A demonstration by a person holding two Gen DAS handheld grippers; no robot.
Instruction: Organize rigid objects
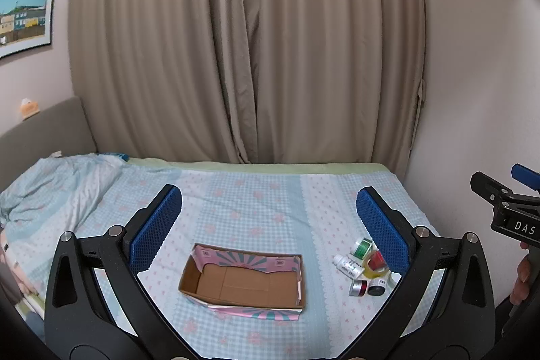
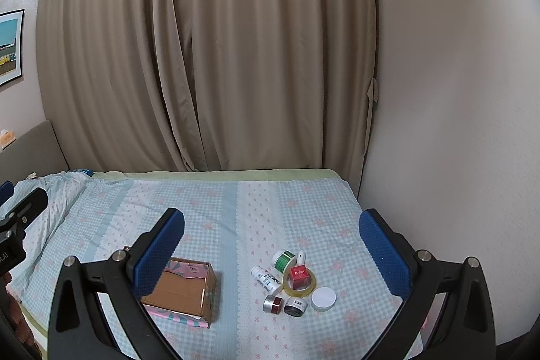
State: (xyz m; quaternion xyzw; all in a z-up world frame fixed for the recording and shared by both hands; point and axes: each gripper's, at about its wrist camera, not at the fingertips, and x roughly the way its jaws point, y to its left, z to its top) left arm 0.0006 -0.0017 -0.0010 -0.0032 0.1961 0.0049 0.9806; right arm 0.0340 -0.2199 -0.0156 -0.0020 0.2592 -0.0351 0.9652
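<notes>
An open cardboard box with pink and teal flaps lies empty on the bed; it also shows in the right wrist view. To its right is a cluster of small items: a green-labelled jar, a white bottle lying down, a tape ring with a red cube in it, a silver-red jar, a dark jar and a white round lid. My left gripper is open above the box. My right gripper is open above the cluster.
The bed has a light blue checked sheet. A bunched blanket lies at the left. A beige curtain hangs behind the bed and a white wall stands at the right.
</notes>
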